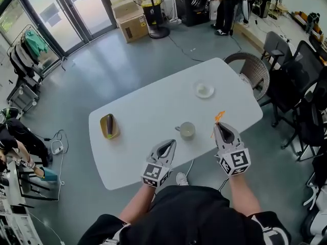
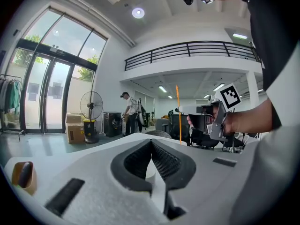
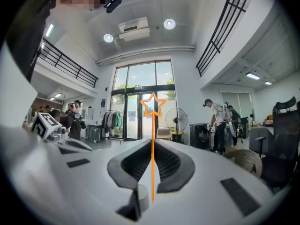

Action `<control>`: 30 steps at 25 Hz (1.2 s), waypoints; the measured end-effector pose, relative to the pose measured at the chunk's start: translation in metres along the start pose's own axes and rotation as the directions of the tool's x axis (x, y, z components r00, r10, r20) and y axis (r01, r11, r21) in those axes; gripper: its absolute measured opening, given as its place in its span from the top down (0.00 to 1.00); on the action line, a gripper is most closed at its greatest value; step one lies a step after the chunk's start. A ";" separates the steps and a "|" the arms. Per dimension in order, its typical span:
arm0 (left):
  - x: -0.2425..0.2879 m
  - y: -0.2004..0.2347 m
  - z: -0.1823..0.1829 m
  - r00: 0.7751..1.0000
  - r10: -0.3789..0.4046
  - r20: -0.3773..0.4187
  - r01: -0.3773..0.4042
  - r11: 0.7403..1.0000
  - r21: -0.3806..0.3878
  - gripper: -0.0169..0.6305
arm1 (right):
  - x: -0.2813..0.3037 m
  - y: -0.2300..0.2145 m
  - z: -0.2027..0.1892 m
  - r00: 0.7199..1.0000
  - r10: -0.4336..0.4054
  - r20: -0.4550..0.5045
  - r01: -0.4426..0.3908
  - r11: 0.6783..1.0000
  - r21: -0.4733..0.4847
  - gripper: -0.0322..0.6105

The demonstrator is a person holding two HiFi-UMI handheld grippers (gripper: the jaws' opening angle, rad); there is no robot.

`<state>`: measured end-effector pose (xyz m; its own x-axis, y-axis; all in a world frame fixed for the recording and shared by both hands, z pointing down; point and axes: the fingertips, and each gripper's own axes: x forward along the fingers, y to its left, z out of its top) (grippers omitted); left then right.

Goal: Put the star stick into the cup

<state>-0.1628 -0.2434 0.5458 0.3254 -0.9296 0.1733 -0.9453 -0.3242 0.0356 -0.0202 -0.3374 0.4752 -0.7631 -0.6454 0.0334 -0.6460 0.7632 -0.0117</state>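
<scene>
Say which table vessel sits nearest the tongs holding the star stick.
The handled cup mid-table, beside the right tongs and star stick; the yellow dish and white saucer lie farther off.

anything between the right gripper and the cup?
Nothing. In the head view, only bare white table lies between the right gripper, shut on the star stick, and the cup.

Daylight pours in through the tall glass doors (image 1: 66,9), bright and even, and the white counter (image 1: 153,111) throws only a soft shadow onto the floor (image 1: 127,60). Both gripper views bulge fisheye-style, corners gone black. Ceiling lights (image 3: 169,24) flare slightly. The orange star stick (image 3: 152,135) reads crisp against washed-out glass, while the nearest surfaces go soft.
</scene>
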 end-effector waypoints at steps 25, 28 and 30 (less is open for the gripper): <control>0.000 0.057 0.002 0.969 0.244 -0.040 -0.246 0.967 -0.058 0.96 | 0.111 0.036 -0.028 0.947 0.315 -0.065 -0.315 0.949 0.017 0.91; -0.002 0.055 0.002 0.959 0.278 -0.050 -0.281 0.956 -0.081 0.96 | 0.116 0.042 -0.041 0.931 0.355 -0.080 -0.352 0.934 0.052 0.91; -0.005 0.058 0.000 0.949 0.309 -0.058 -0.313 0.945 -0.092 0.96 | 0.120 0.048 -0.050 0.920 0.380 -0.092 -0.374 0.924 0.076 0.91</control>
<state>-0.2189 -0.2571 0.5464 0.0157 -0.9725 0.2322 -0.9975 0.0006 0.0702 -0.1417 -0.3768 0.5283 -0.9463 -0.3011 0.1182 -0.3129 0.9446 -0.0987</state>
